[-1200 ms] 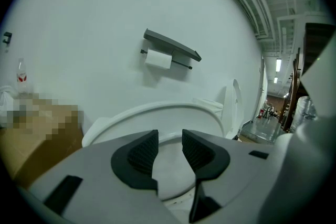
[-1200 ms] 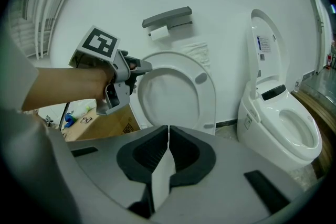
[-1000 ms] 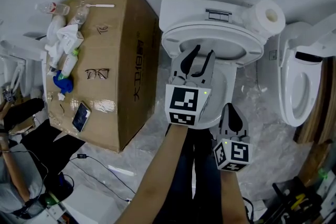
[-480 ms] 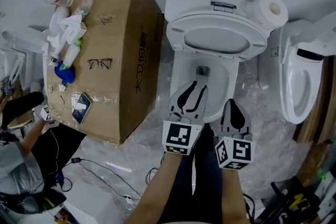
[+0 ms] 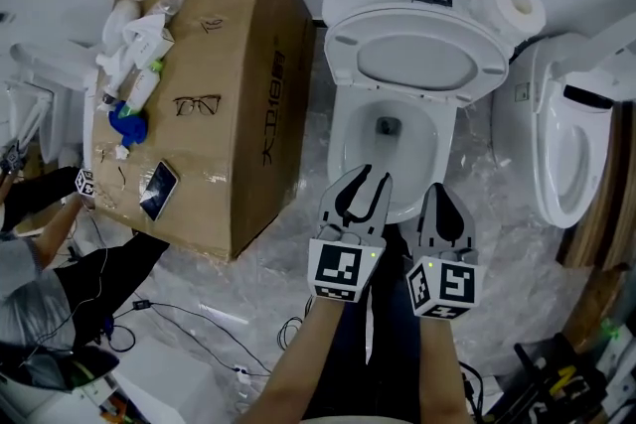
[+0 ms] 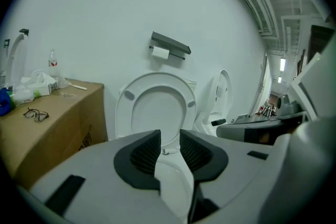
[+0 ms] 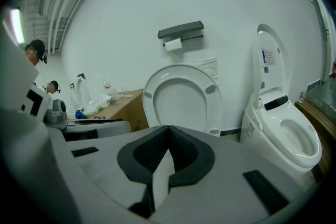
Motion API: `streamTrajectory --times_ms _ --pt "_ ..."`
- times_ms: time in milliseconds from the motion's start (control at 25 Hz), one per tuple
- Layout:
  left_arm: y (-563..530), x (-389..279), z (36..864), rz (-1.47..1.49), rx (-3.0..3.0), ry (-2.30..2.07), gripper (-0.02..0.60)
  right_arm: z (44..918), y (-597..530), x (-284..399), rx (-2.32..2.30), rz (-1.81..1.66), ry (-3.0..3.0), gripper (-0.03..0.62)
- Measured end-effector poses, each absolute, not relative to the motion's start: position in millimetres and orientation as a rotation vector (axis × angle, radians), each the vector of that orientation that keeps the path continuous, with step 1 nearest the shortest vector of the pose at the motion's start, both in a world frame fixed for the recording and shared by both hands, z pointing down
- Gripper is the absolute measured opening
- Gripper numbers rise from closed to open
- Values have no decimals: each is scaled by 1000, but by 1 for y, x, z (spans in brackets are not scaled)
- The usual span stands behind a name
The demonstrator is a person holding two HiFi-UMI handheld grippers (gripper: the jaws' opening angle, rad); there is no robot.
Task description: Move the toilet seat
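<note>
**Both tools hang empty short of the bowl; the seat stands raised.**

The left tool point(image 5: 374, 176) has just been closing partway; its jaws show a narrow gap with nothing between them. The right tool point(image 5: 440, 194) is pinched fully together, also empty. Beyond them the toilet seat point(image 5: 415, 23) stands up over the open toilet bowl point(image 5: 429, 149), so the lift looks done. Lowering it would call for reaching forward to its rim. The head view alone shows the tools just before the bowl and the cardboard box point(image 5: 214, 94) alongside. The tool views alone show the seat near upright, perhaps leaning on the tank.
</note>
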State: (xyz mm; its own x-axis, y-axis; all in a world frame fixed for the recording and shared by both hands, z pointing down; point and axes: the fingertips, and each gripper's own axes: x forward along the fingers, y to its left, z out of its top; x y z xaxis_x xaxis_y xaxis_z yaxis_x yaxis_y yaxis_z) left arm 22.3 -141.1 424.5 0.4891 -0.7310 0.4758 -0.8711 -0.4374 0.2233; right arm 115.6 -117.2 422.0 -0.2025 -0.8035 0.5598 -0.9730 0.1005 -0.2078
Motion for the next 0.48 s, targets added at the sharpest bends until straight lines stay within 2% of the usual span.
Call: streamTrajectory --times_ms 480 --pt "-117 11 399 395 2319 -1360 124 404 -89 102 1767 749 -2105 15"
